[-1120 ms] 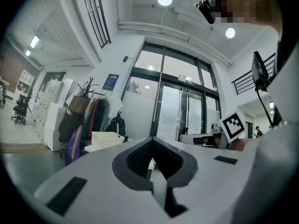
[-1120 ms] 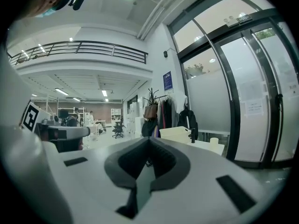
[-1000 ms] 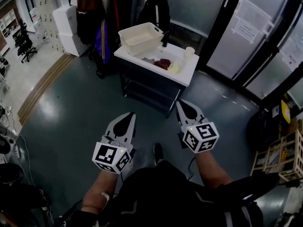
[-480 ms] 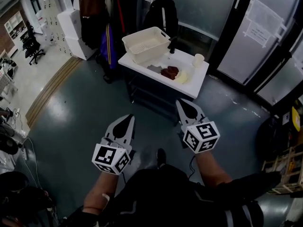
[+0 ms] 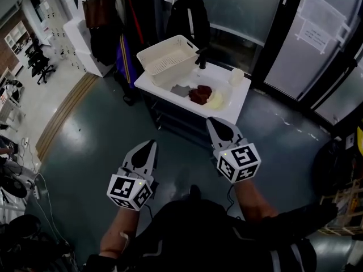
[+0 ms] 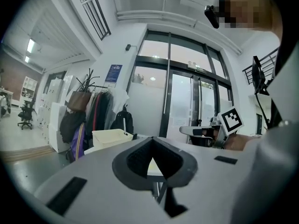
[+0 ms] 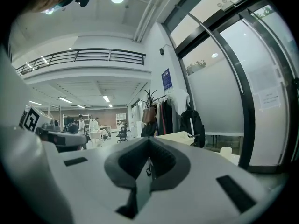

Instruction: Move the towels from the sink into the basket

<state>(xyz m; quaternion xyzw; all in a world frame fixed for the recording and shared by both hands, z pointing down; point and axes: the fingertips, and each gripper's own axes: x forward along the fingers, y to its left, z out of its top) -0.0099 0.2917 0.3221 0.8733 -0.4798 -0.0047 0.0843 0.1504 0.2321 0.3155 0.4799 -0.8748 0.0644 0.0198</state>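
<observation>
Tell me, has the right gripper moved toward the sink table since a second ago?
Yes. The right gripper has moved toward the sink table; the floor gap between its tip and the table's near edge has closed.

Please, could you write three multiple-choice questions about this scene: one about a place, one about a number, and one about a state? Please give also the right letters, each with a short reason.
1. Where does the basket stand?
A. on the white counter, beside the sink
B. on the floor
C. in a gripper

2. How many towels lie in the sink?
A. one
B. three
C. five

3. How do the jaws of the right gripper stand?
A. wide apart
B. closed on a towel
C. together, with nothing between them

Answers:
1 A: the head view shows the basket on the counter's left end, next to the basin.
2 B: a grey towel, a dark red towel and a pale yellow towel lie there.
3 C: the right gripper view shows the pads meeting, with no cloth between them.
</observation>
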